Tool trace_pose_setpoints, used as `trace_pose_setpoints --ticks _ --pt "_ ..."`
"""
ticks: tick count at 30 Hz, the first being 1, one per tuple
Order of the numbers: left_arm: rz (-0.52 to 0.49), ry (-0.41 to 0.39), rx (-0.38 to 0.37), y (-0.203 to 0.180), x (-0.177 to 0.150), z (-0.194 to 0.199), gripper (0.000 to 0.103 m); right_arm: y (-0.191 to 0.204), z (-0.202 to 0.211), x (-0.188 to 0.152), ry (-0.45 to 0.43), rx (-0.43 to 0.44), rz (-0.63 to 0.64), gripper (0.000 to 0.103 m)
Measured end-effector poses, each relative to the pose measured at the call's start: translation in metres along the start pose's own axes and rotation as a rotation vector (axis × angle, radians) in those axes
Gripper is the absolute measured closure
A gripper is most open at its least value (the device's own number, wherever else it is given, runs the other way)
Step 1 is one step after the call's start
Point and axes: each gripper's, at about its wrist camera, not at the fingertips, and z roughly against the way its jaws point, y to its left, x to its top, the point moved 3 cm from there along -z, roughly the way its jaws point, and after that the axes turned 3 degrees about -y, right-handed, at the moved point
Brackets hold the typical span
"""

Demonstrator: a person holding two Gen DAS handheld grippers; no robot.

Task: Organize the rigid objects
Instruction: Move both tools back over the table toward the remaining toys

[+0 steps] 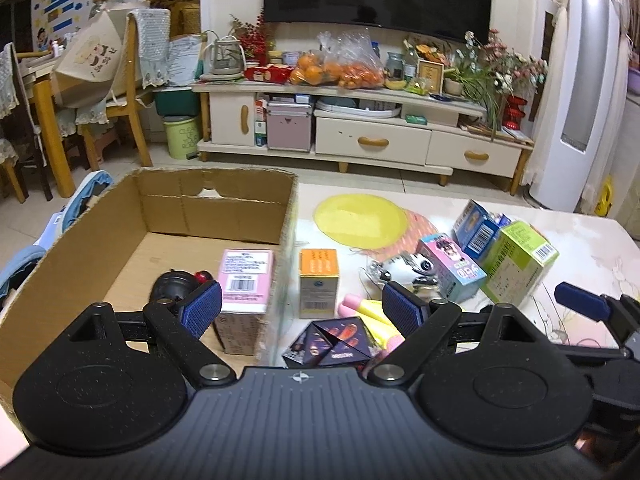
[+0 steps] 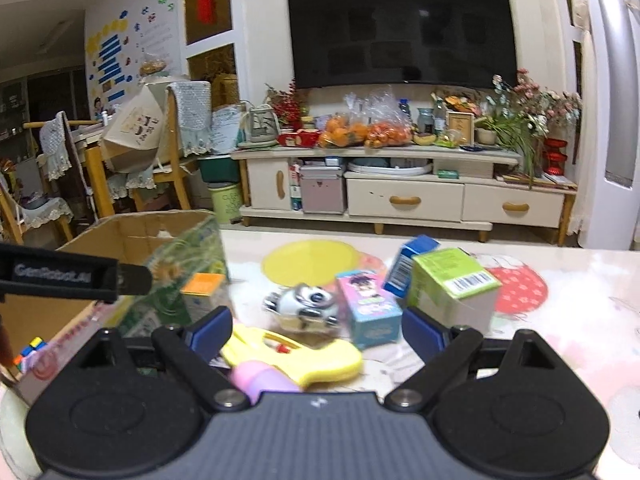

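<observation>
A cardboard box [image 1: 100, 224] stands at the table's left and holds a pink carton [image 1: 246, 280] and a black round object [image 1: 172, 286]. My left gripper [image 1: 302, 312] is open and empty above the box's right wall. Below it lie an orange-topped carton [image 1: 319, 288] and a dark folded puzzle [image 1: 332, 344]. My right gripper [image 2: 318, 330] is open and empty over a yellow and pink toy gun [image 2: 296, 356]. Beyond stand a silver panda toy [image 2: 304, 304], a pink and blue carton [image 2: 368, 308], a green carton [image 2: 452, 284] and a blue carton [image 2: 408, 264].
A yellow round mat [image 1: 360, 220] and a red patterned mat [image 2: 520, 288] lie on the table. The right gripper's finger [image 1: 580, 300] shows at the left wrist view's right edge. A TV cabinet [image 1: 372, 136] and chairs [image 1: 120, 92] stand beyond the table.
</observation>
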Motion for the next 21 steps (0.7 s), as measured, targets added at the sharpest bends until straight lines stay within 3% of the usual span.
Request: trace_pose_setpoints --ticks 12,21 --pt "-0.107 0.038 -0.07 -0.025 -0.021 -0.002 0.0 -0.054 -0.012 -0.01 0.015 -0.083 -0.017 0.01" --pt "-0.106 0.039 0.028 -0.034 -0.04 -0.013 0.0 -0.08 -0.03 -0.023 0.051 -0.104 -0.021 0.01"
